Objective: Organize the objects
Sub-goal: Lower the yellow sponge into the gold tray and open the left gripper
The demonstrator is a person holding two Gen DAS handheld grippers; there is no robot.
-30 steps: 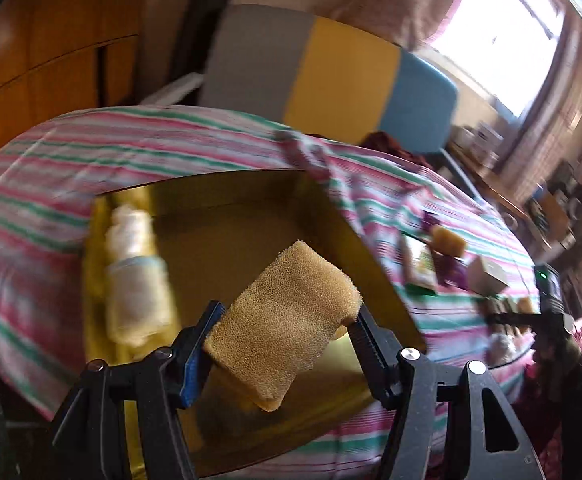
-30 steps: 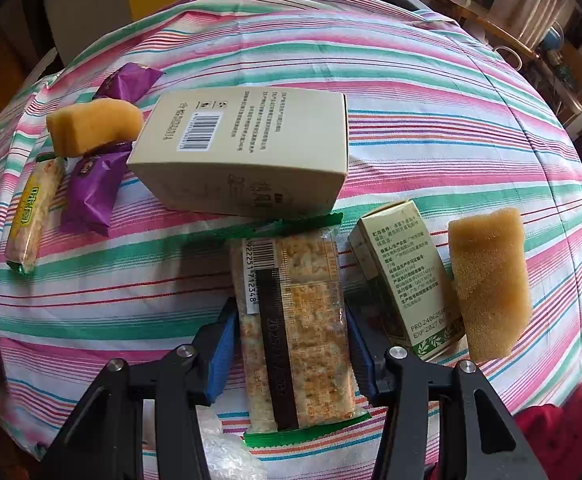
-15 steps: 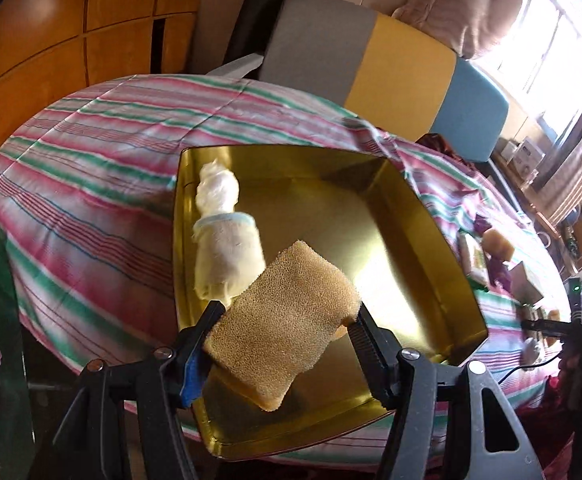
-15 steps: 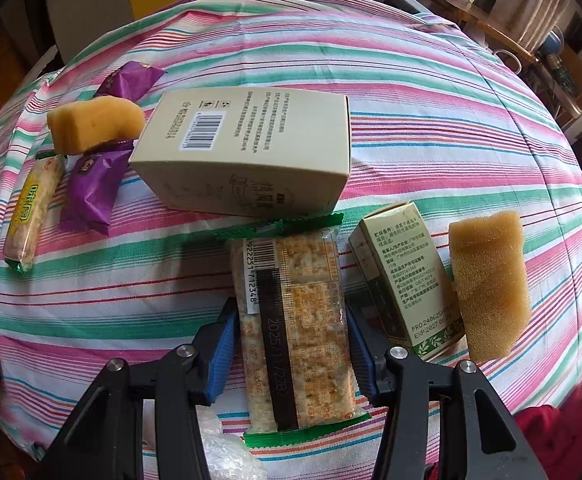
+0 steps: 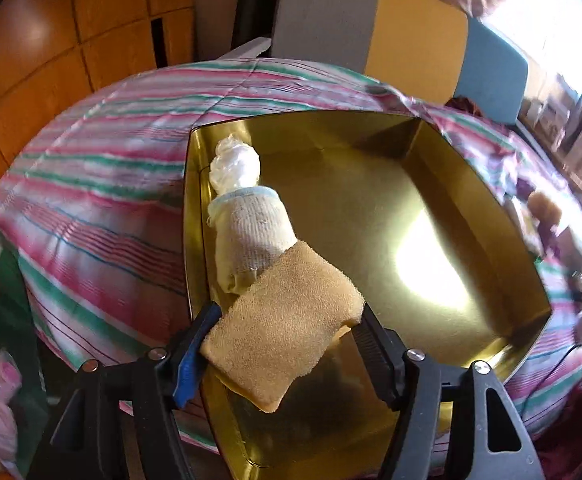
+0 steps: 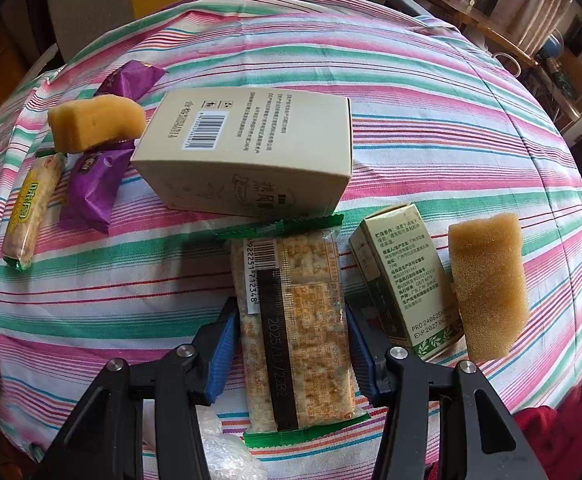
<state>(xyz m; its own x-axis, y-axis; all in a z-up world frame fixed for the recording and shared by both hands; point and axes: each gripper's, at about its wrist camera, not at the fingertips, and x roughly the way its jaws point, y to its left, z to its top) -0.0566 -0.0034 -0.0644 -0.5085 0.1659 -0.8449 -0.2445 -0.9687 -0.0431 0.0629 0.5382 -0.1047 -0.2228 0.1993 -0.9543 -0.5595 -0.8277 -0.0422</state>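
My left gripper (image 5: 285, 330) is shut on a tan sponge (image 5: 281, 320) and holds it over the near left part of a gold tray (image 5: 471, 184). A white cloth-wrapped bundle (image 5: 247, 224) lies in the tray along its left wall, just beyond the sponge. My right gripper (image 6: 291, 344) has its jaws on both sides of a clear cracker packet (image 6: 293, 320) that lies on the striped tablecloth (image 6: 411, 92); whether the jaws press it is unclear.
A beige carton (image 6: 247, 152), a small green box (image 6: 405, 280), a second tan sponge (image 6: 487, 284), a yellow sponge (image 6: 95, 120), purple packets (image 6: 93, 188) and a thin cracker bar (image 6: 31, 208) lie on the cloth. A chair (image 5: 371, 40) stands behind the table.
My left gripper has carried the sponge in over the tray and closer to the bundle. The right gripper and the cracker packet have not moved.
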